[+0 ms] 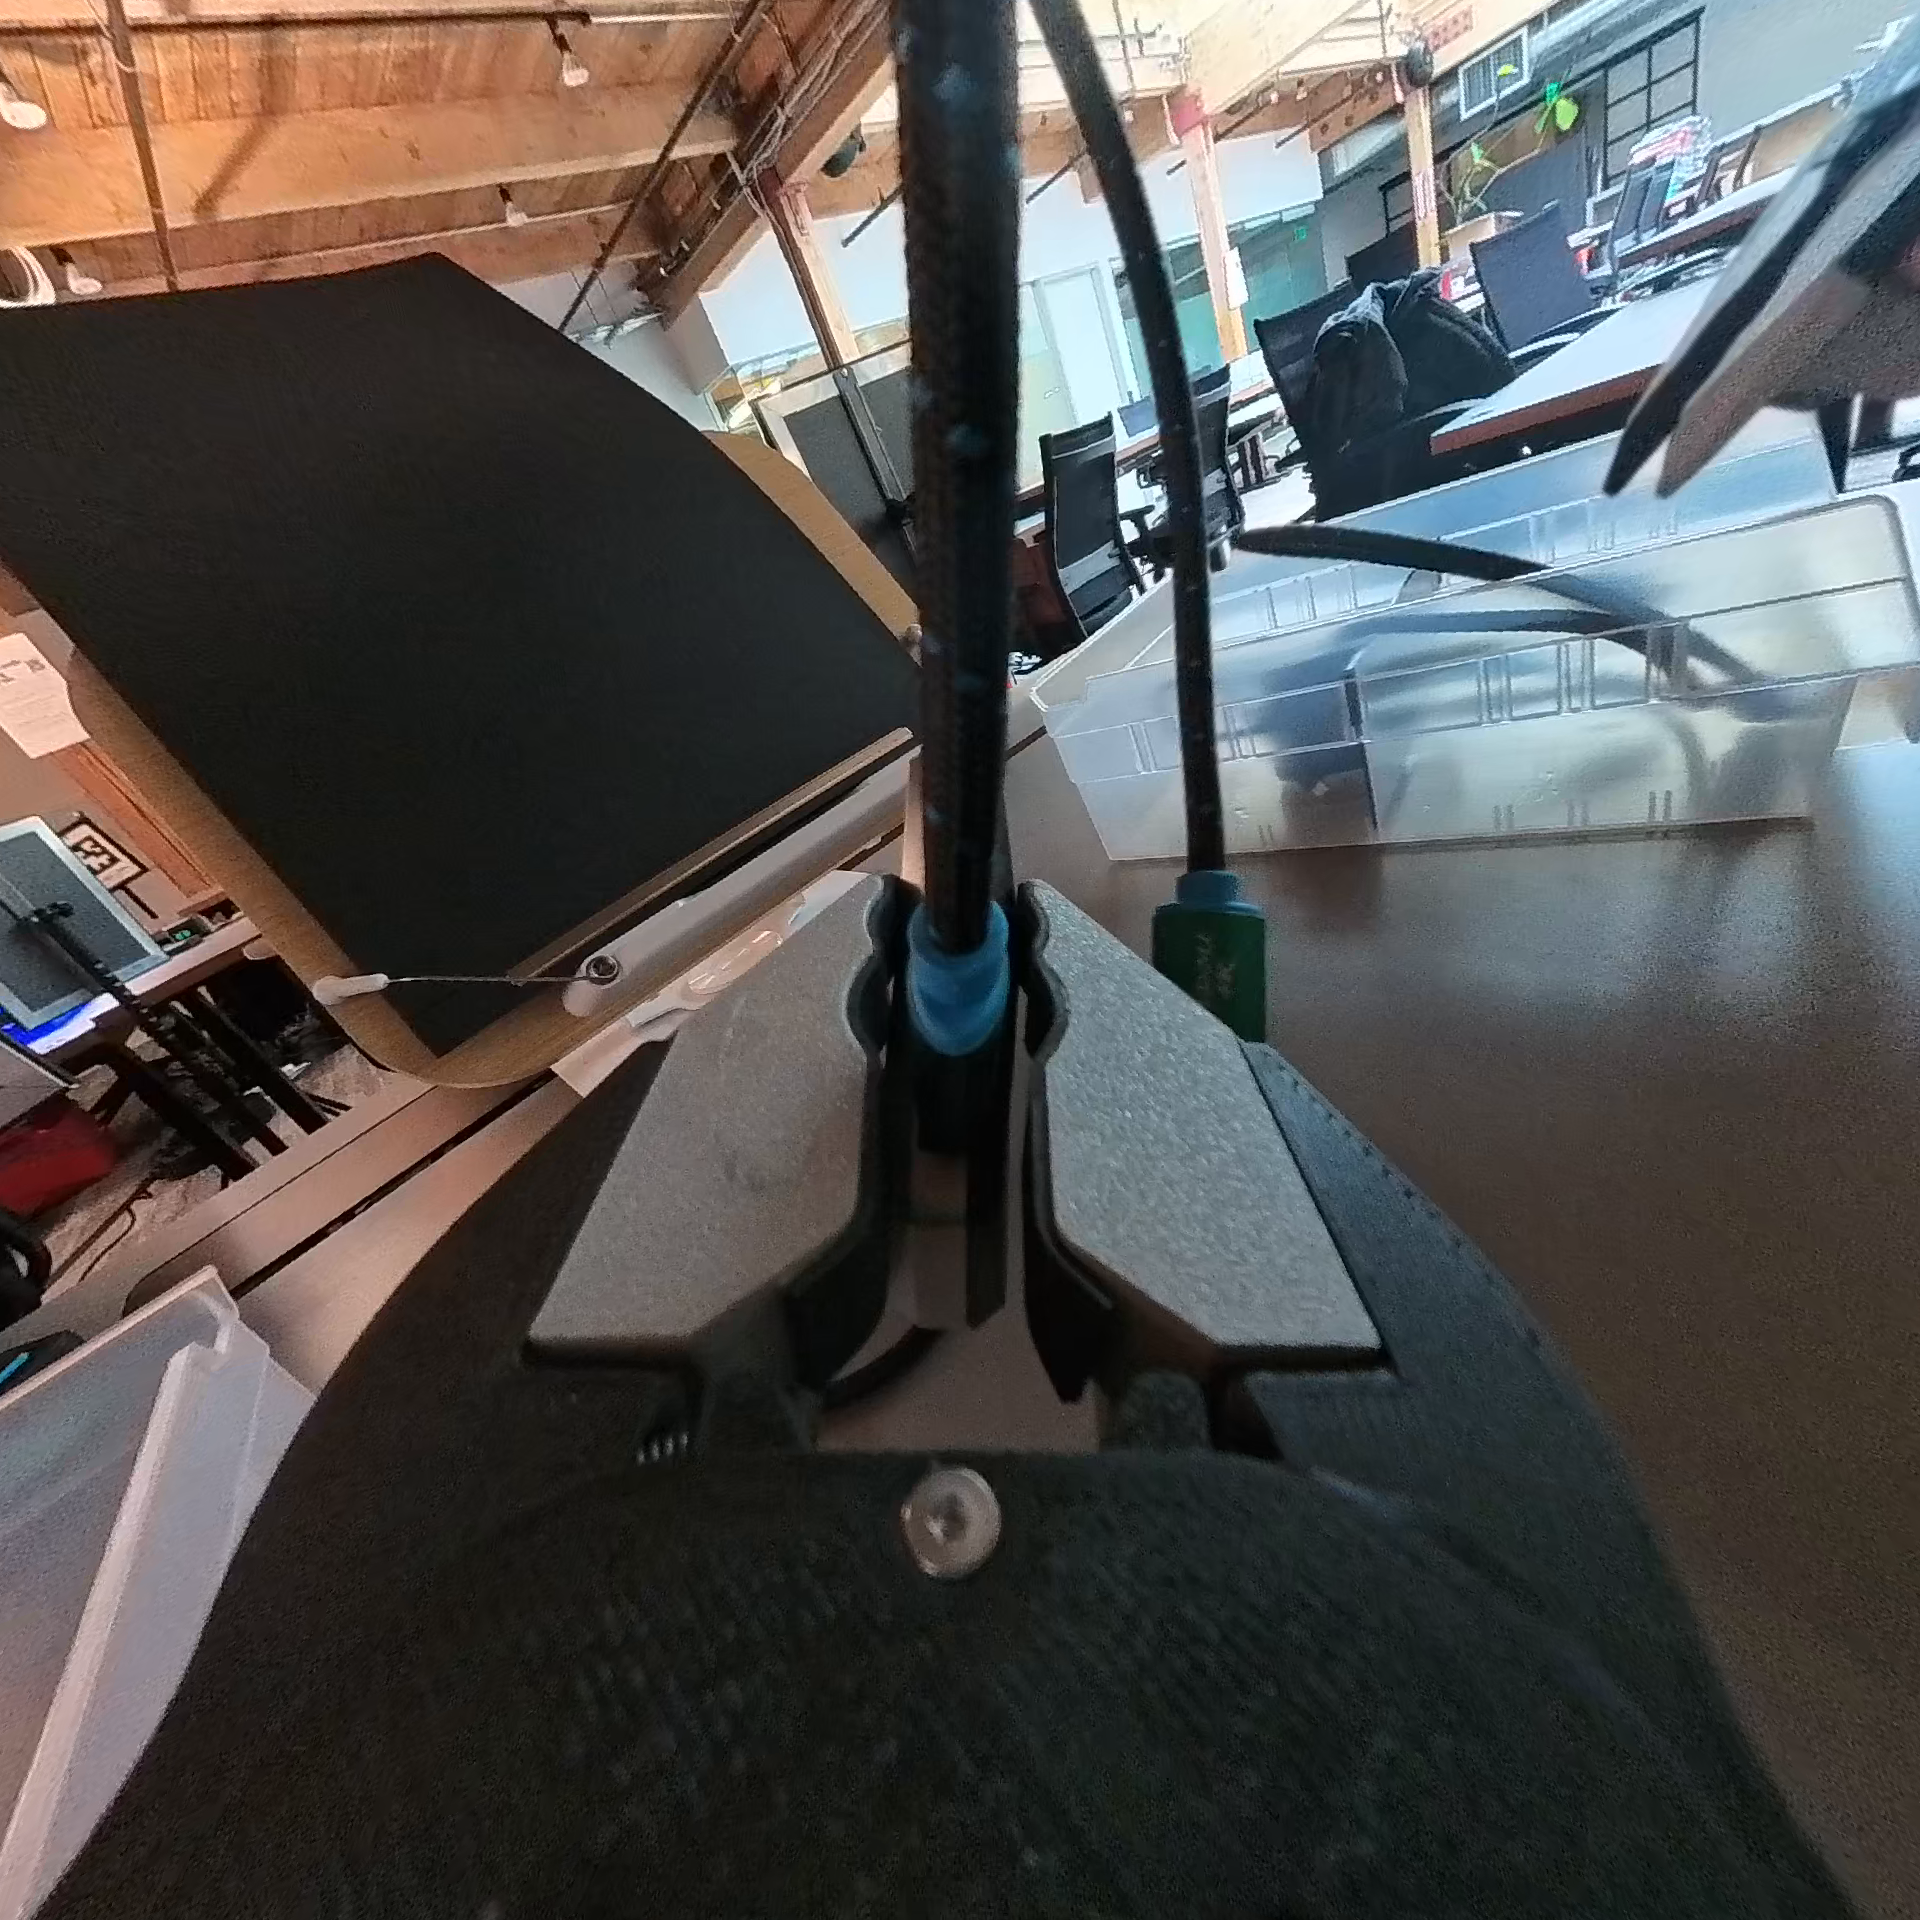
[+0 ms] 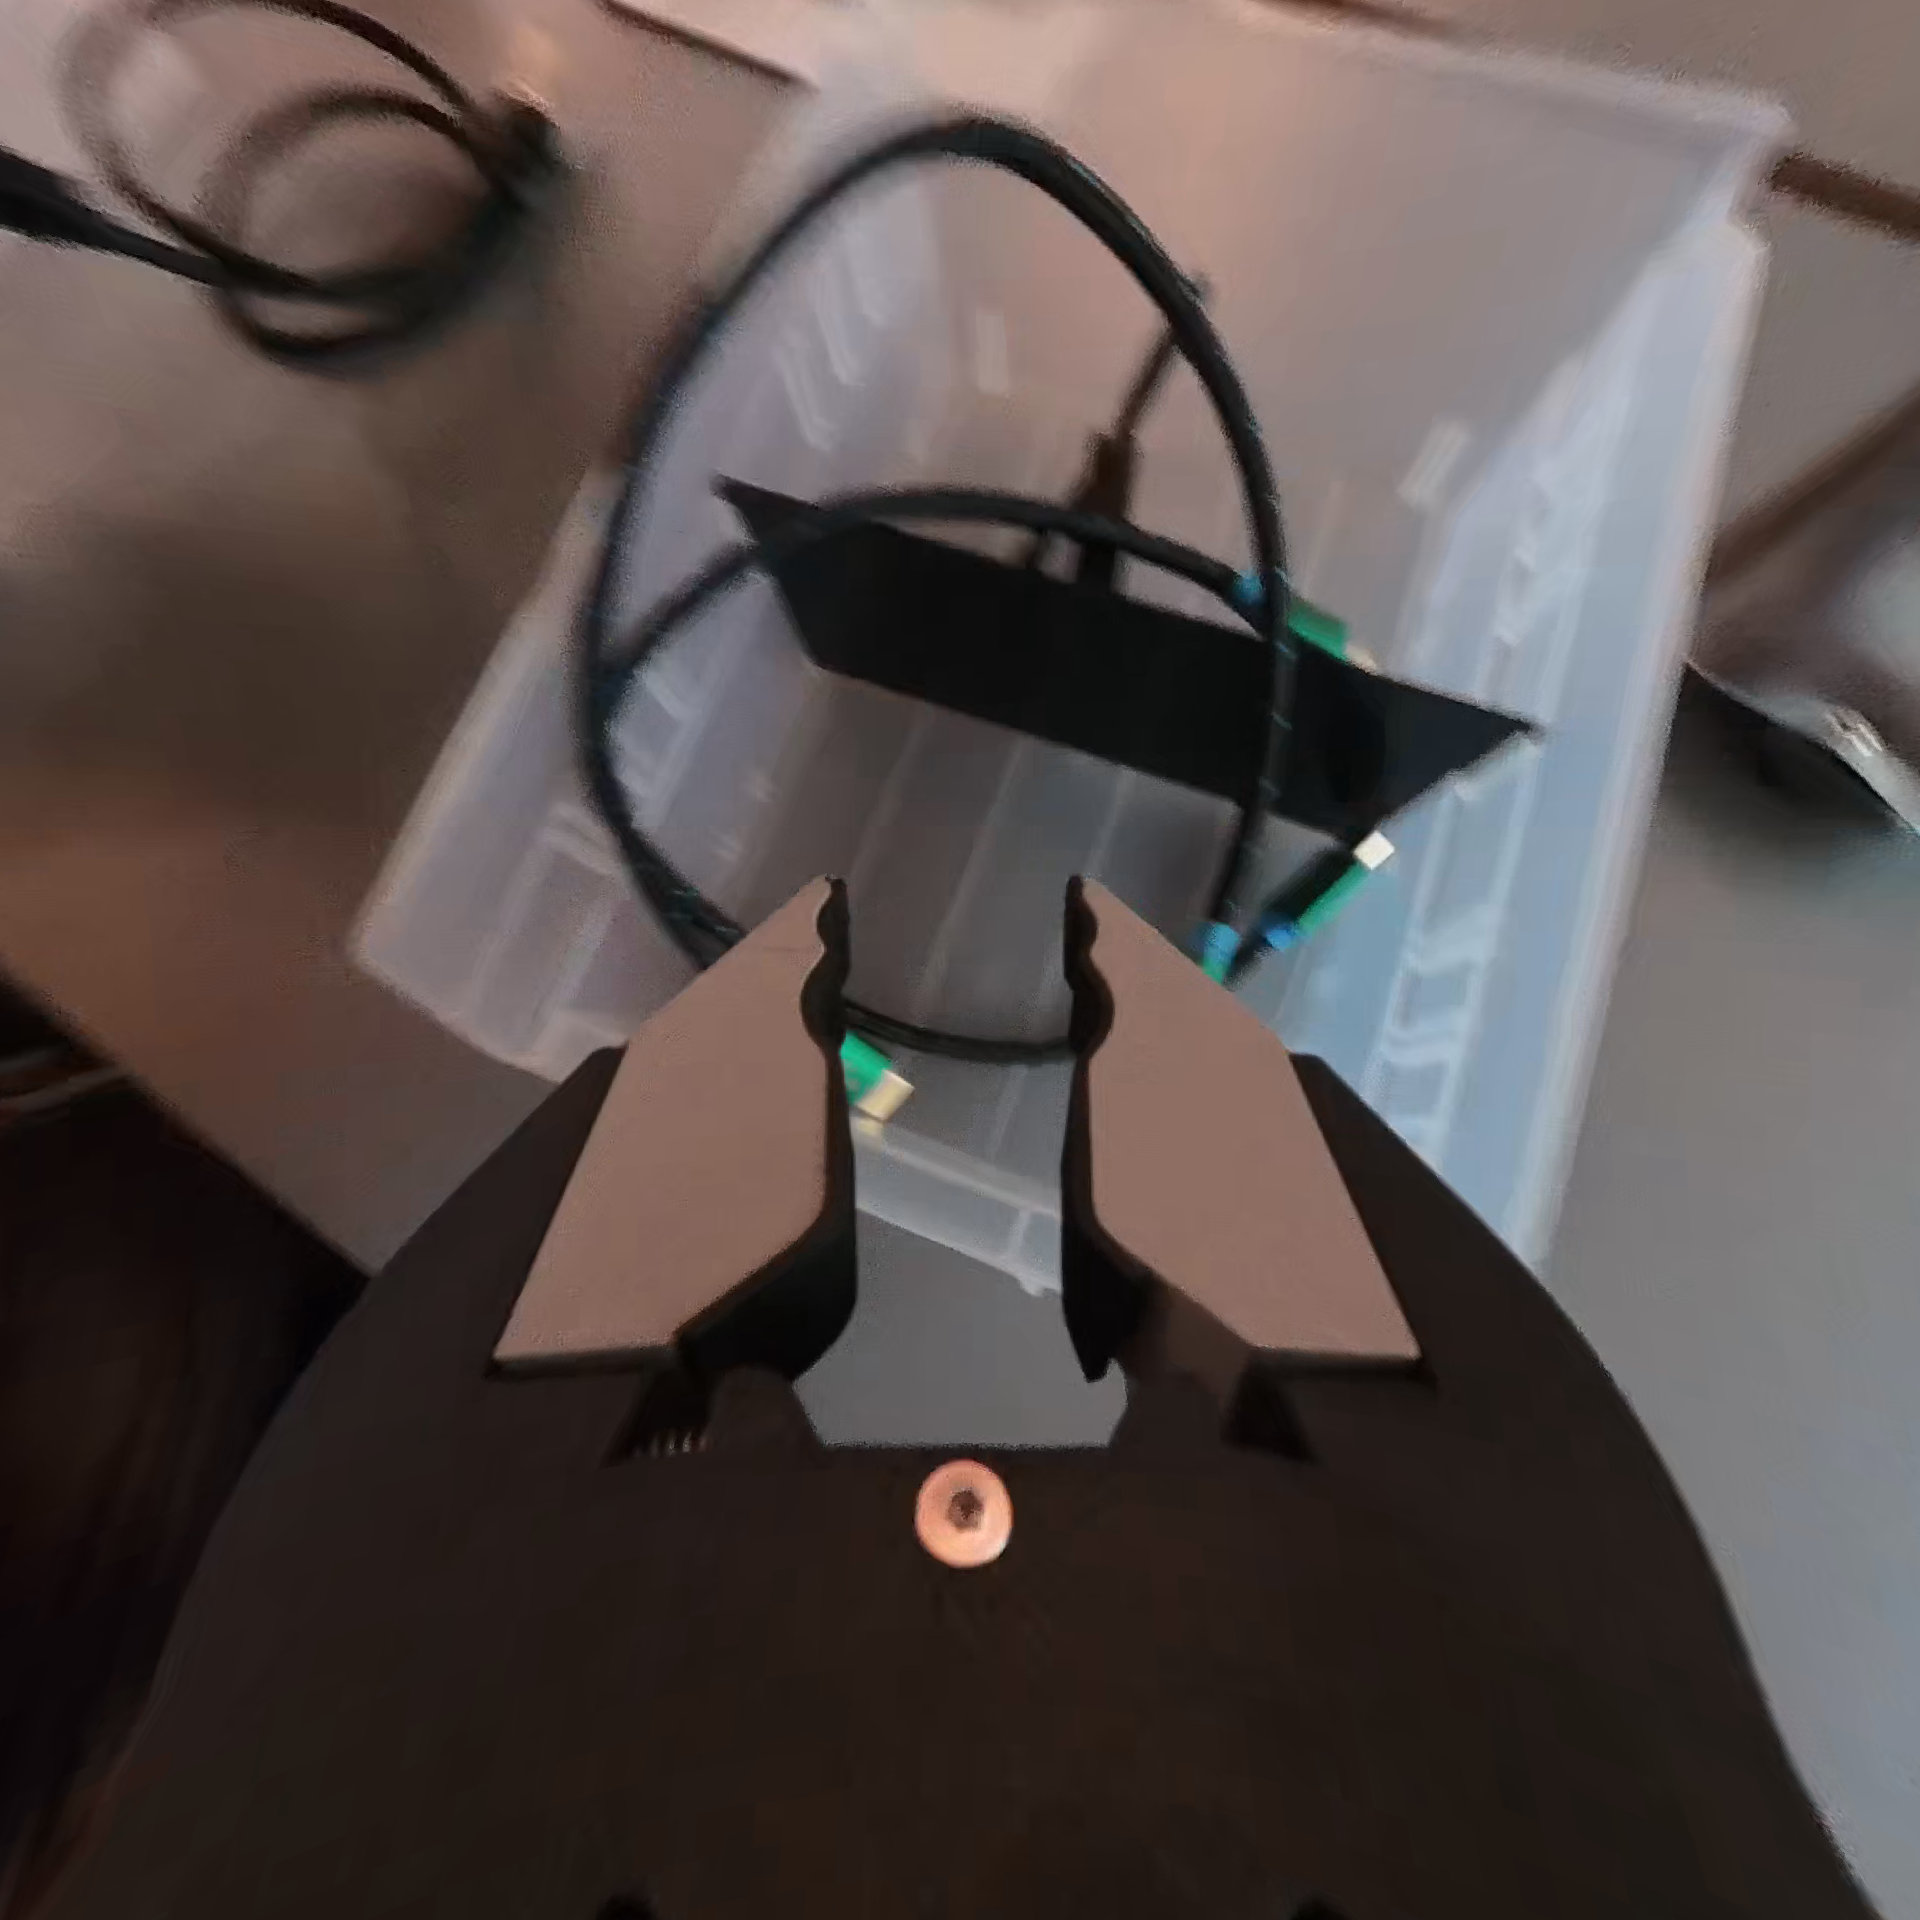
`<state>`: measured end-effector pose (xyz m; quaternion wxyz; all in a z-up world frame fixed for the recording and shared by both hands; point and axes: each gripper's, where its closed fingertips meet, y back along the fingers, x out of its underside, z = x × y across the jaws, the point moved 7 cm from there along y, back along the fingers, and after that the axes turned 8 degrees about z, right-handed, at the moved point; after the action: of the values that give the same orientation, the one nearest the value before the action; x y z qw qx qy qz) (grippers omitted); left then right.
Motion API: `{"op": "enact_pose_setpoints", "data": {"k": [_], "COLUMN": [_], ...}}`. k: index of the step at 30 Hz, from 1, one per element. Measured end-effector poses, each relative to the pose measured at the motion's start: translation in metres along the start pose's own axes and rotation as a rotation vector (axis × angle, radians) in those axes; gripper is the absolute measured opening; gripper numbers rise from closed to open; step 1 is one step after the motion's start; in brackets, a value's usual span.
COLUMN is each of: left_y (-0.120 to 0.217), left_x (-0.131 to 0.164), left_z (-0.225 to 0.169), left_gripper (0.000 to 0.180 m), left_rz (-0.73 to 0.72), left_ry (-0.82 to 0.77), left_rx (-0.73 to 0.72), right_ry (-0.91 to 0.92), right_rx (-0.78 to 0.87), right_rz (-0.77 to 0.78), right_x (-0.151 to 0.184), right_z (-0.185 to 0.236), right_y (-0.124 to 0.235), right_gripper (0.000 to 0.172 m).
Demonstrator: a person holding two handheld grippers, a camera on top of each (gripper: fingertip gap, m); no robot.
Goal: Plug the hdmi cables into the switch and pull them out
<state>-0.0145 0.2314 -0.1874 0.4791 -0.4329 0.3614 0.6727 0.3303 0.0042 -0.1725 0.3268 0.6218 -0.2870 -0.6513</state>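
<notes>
We worked at a dark brown table point(image 1: 1558, 1143) in an open office with exposed wooden ceiling beams. A clear plastic bin point(image 2: 1558, 520) held the black switch point(image 2: 1091, 644) and looped cables. Our left gripper point(image 1: 958, 935) clamped a blue-collared HDMI plug point(image 1: 956, 987); the right gripper point(image 2: 951, 904) stood open, holding nothing. The green plug point(image 1: 1210, 966) bore unreadable print.

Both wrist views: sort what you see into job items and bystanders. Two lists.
Job items:
- left gripper, shut on a black cable's blue-collared plug
- green-plugged cable
- right gripper, open
- black switch

Bystanders:
- clear bin
- black panel
- office chairs
</notes>
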Motion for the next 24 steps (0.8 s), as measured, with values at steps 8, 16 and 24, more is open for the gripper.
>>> {"op": "enact_pose_setpoints", "data": {"k": [8, 16, 24], "left_y": [0.0, 0.0, 0.0], "left_x": [0.0, 0.0, 0.0], "left_z": [0.0, 0.001, 0.0], "left_gripper": [0.019, 0.019, 0.019], "left_rz": [0.004, 0.006, 0.007], "left_ry": [-0.002, 0.005, 0.003], "left_rx": [0.001, 0.001, 0.003], "right_ry": [0.209, 0.231, 0.338], "right_rx": [-0.217, -0.267, -0.091], "right_rz": [0.115, 0.252, 0.198], "right_x": [-0.007, 0.001, 0.003], "right_z": [0.046, 0.047, 0.044], "right_y": [-0.037, -0.058, -0.035], "right_gripper": [0.027, 0.005, 0.003]}}
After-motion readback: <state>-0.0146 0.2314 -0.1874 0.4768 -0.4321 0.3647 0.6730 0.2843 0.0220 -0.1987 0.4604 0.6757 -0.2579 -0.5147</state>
